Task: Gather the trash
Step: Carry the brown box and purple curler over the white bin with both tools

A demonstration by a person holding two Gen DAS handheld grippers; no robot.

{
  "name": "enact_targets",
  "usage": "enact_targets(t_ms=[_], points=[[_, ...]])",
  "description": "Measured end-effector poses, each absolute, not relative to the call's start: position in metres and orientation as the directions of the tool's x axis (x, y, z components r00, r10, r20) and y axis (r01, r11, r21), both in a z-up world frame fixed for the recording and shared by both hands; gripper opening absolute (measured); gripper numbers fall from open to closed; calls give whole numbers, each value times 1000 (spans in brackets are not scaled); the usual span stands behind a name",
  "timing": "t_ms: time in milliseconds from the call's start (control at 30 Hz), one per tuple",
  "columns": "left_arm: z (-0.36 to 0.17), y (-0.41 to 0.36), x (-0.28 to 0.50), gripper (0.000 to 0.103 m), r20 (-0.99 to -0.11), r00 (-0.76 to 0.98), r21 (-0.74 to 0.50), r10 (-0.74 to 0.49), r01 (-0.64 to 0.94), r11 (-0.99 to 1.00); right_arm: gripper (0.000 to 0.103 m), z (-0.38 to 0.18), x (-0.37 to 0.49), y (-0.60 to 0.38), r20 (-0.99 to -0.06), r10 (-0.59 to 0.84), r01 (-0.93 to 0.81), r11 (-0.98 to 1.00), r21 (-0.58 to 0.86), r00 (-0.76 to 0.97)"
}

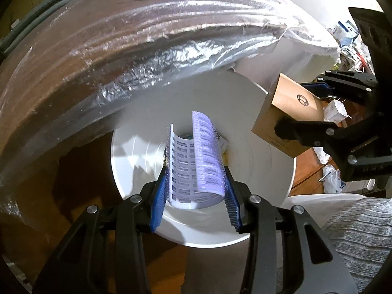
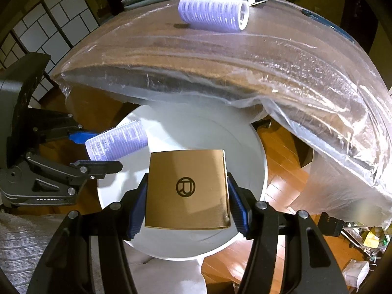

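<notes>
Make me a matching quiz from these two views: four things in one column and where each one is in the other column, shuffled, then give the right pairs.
Things:
1. cardboard box
2. broken purple hair roller
3. whole purple hair roller
4. white bin

Places:
A. lying on the plastic-covered table
B. held in the left gripper above the bin
C. standing on the wooden floor beside the table
D. held in the right gripper above the bin

Pairs: 1-D, 2-B, 3-A, 4-C
</notes>
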State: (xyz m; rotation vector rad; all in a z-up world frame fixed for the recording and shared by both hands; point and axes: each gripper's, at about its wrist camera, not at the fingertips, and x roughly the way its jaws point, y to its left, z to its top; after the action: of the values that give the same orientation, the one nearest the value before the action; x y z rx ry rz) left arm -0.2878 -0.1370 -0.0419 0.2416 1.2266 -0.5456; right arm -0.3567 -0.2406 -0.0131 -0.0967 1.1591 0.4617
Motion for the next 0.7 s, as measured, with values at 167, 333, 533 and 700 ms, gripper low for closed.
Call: enact_targets(t_ms=[167, 333, 533, 700], points=[[-52, -136, -285, 44, -943, 219, -106, -249, 513, 852, 58, -20, -354, -234, -901, 294, -402, 903, 151, 320], [-61, -134, -281, 44, -950, 211, -95, -231, 510, 855, 58, -30, -350, -225, -903, 282, -414, 901, 132, 324], [-69, -132, -274, 44, -956, 205, -82, -210, 502, 861, 58, -42, -347, -214, -908, 263, -430, 897, 105, 326], [-73, -134, -272, 44, -960, 199, -72, -195, 500, 863, 58, -51, -346, -206, -910, 256, -441, 893, 93, 326]])
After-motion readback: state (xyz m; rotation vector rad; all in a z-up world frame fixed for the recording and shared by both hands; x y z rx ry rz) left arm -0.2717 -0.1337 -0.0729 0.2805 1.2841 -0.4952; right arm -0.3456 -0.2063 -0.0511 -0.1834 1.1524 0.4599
